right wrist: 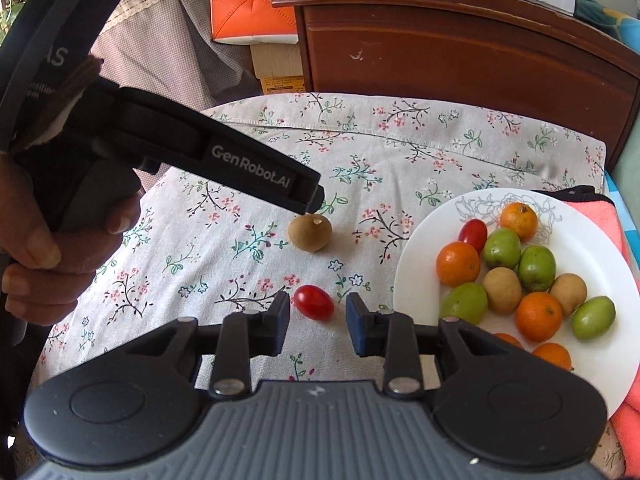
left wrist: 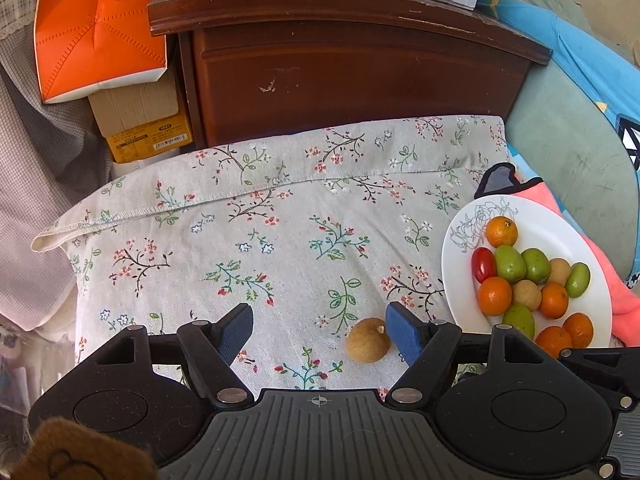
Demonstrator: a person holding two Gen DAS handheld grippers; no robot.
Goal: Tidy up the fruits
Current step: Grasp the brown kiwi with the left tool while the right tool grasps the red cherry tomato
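A brown longan [left wrist: 368,345] lies on the floral cloth [left wrist: 256,240], between my left gripper's [left wrist: 319,333] open fingers, close to the right blue pad [left wrist: 403,336]. In the right wrist view the same longan [right wrist: 310,233] sits just under the left gripper's tip [right wrist: 308,196]. A red cherry tomato [right wrist: 314,302] lies on the cloth between my right gripper's [right wrist: 318,322] open fingers, apart from both pads. A white plate [right wrist: 424,236] at the right holds oranges, green fruits, longans and one cherry tomato; it also shows in the left wrist view [left wrist: 560,232].
A dark wooden cabinet [left wrist: 352,76] stands behind the cloth-covered surface. An orange carton [left wrist: 96,28] and cardboard boxes [left wrist: 140,120] sit at the back left. A pink towel [right wrist: 592,216] lies under the plate's far side. A blue and green blanket [left wrist: 580,112] lies at the right.
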